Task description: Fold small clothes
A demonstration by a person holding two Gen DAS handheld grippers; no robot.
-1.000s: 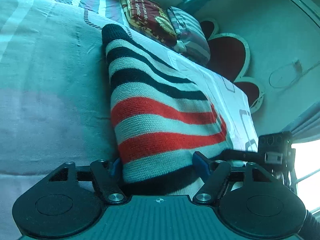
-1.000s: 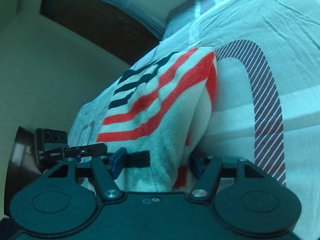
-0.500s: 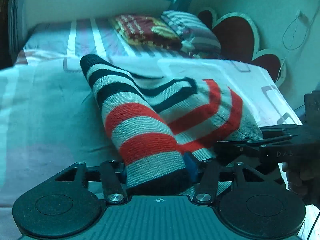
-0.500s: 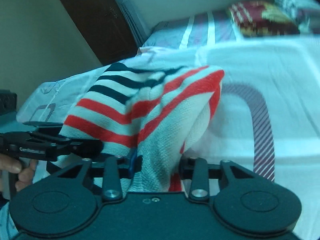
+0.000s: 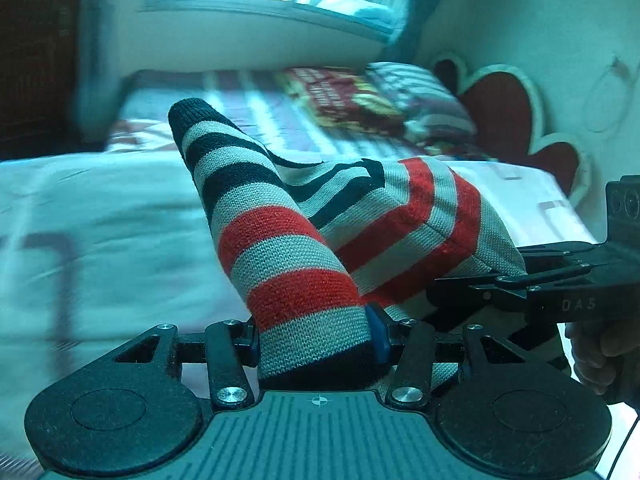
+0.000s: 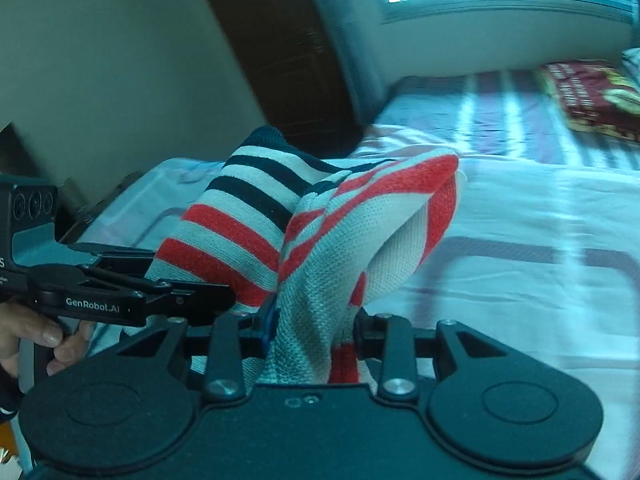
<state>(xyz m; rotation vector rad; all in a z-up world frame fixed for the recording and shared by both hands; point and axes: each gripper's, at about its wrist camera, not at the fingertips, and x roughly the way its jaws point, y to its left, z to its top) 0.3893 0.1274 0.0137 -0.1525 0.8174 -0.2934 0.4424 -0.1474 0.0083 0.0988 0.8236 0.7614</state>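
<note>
We are gripping the striped sweater with both tools: the left gripper, jaws closing further on one bunched edge, and the right gripper clenching another. The knit is hanging lifted between them above the bed, pillows lying beyond.

knit garment is grey with black and red stripes, bedsheet white with purplish lines, one dark red patterned pillow, a striped one, plus black grippers with blue pads
</note>
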